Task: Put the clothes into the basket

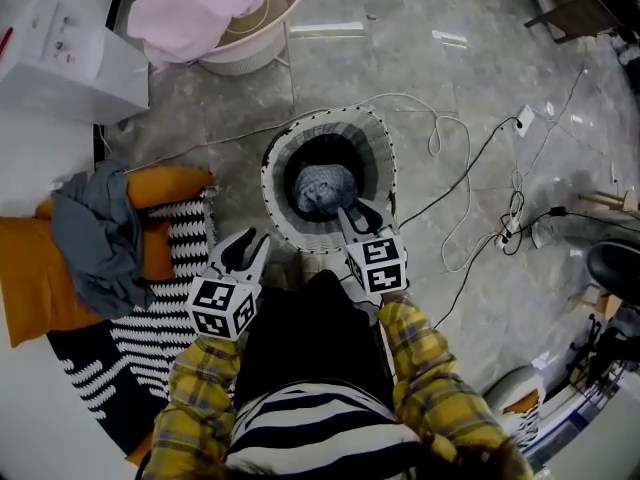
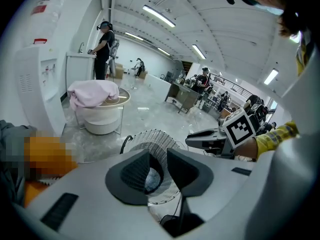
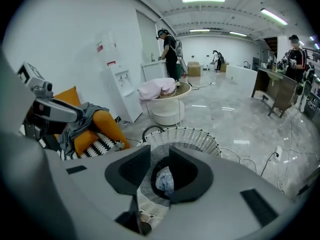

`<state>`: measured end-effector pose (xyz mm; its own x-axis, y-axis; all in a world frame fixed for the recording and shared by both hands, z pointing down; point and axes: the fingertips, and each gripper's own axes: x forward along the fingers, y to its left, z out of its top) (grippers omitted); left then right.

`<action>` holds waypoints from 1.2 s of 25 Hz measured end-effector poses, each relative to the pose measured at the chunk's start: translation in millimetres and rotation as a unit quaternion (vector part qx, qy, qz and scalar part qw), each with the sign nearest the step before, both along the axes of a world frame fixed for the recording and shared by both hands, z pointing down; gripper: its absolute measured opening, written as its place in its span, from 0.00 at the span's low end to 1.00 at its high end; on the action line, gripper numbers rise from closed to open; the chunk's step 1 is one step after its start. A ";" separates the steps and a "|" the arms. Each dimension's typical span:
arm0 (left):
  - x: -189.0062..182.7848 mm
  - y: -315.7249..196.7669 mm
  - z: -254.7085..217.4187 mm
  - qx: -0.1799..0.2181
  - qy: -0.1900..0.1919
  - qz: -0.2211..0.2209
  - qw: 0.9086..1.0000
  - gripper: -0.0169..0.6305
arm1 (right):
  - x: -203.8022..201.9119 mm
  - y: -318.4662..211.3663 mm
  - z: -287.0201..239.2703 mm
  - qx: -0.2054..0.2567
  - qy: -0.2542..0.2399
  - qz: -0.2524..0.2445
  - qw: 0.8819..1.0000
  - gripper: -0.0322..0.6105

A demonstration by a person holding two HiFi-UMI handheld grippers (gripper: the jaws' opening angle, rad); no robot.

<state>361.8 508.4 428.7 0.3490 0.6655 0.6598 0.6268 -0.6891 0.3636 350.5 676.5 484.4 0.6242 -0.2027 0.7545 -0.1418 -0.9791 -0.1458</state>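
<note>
- Round white mesh basket with dark inside point(image 1: 372, 138) stands on the grey marble floor point(image 1: 450, 68), directly in front of the person
- Crumpled grey-blue garment point(image 1: 325, 190) lies at the bottom of this basket, i.e. already inside
- Right tool point(image 1: 365, 211) is over the near rim of the basket and points down into it; its jaws are apart & nothing is pinched btw them, only the basket and the garment show through the gap
- Left tool point(image 1: 250, 240) is just beside the basket, at its near-left side; its jaws are also apart w/ nothing in them
- Dark grey cloth point(image 1: 100, 233) is draped over an orange cushion point(image 1: 35, 288) at the left, well apart from the basket
- The cushion lies partly on a black & white striped rug point(image 1: 140, 338)
- Pink cloth point(image 1: 195, 8) hangs over a round white tub point(image 1: 250, 58) at the far side of the floor
- Thin white cables point(image 1: 450, 148) run over the floor at the right of the basket
- Yellow checked sleeves point(image 1: 430, 388) of the person show behind both tools
</note>
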 end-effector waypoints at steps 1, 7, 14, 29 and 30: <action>0.7 0.9 -1.3 -0.001 0.001 0.000 1.000 0.21 | 0.1 1.9 -1.9 -0.002 0.003 0.002 1.000 0.24; 3.5 -5.5 -14.9 -0.006 0.023 -0.005 1.000 0.19 | -1.4 0.3 -13.2 -0.002 0.019 0.008 1.000 0.23; 9.1 -31.7 -36.8 -0.012 0.044 -0.050 0.998 0.17 | 11.1 -15.3 -44.8 0.004 0.049 -0.010 0.999 0.23; -5.9 -143.3 -95.2 0.002 0.105 -0.234 0.966 0.17 | 65.4 -127.0 -131.9 0.062 0.137 -0.164 0.975 0.23; -8.9 -153.0 -98.2 0.002 0.107 -0.249 0.963 0.17 | 67.8 -137.8 -137.0 0.065 0.140 -0.178 0.972 0.23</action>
